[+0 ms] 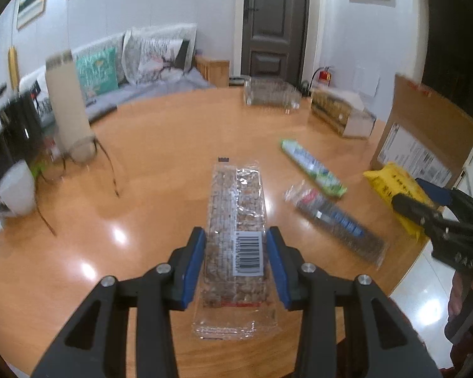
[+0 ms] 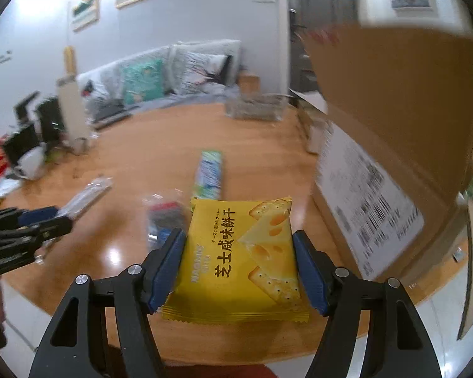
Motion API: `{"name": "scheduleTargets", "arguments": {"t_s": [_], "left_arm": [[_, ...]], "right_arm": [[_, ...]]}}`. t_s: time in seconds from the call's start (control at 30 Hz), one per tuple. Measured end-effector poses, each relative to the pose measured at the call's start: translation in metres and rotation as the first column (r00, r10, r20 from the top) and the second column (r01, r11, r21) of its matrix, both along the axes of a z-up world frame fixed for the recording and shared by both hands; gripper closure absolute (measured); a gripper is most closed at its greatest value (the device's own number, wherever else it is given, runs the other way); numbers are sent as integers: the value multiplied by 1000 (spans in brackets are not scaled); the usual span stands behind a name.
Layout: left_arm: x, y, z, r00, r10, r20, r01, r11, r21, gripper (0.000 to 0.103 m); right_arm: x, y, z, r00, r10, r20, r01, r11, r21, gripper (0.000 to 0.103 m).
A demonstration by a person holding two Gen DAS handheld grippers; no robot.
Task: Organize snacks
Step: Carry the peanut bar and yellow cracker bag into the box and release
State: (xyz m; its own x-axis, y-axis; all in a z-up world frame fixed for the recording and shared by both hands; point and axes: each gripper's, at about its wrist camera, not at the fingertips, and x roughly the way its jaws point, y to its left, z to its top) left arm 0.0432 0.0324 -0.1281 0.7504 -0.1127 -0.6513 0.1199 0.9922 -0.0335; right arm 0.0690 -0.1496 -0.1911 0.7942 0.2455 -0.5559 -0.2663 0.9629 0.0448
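My left gripper (image 1: 235, 236) is shut on a clear-wrapped peanut bar (image 1: 236, 214) with a barcode, held above the wooden table (image 1: 160, 145). My right gripper (image 2: 239, 236) is shut on a yellow cheese cracker packet (image 2: 239, 258), held above the table edge beside a cardboard box (image 2: 394, 132). In the left wrist view the right gripper (image 1: 406, 201) and the yellow packet (image 1: 391, 186) show at the right. A green-and-white snack bar (image 1: 312, 167) and a clear packet with red and blue print (image 1: 334, 220) lie on the table.
A clear plastic container (image 1: 271, 94) and a tissue box (image 1: 340, 113) stand at the far side. A tall beige cylinder (image 1: 67, 100), a white mug (image 1: 15, 189), glasses (image 1: 78, 154) and dark items stand at the left. A sofa lies behind.
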Motion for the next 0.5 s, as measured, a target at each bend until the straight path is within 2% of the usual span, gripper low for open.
{"name": "scheduleTargets", "arguments": {"t_s": [0.17, 0.3, 0.4, 0.5], "left_arm": [[-9, -10, 59, 994, -30, 105, 28, 999, 27, 66], [-15, -32, 114, 975, -90, 201, 84, 996, 37, 66], [-17, -63, 155, 949, -160, 270, 156, 987, 39, 66], [-15, -97, 182, 922, -232, 311, 231, 972, 39, 66]], "right_arm": [[-20, 13, 43, 984, 163, 70, -165, 986, 20, 37], [-36, 1, 90, 959, 246, 142, -259, 962, 83, 37], [-42, -22, 124, 950, 233, 207, -256, 962, 91, 37], [-50, -58, 152, 945, 152, 288, -178, 982, 68, 37]]}}
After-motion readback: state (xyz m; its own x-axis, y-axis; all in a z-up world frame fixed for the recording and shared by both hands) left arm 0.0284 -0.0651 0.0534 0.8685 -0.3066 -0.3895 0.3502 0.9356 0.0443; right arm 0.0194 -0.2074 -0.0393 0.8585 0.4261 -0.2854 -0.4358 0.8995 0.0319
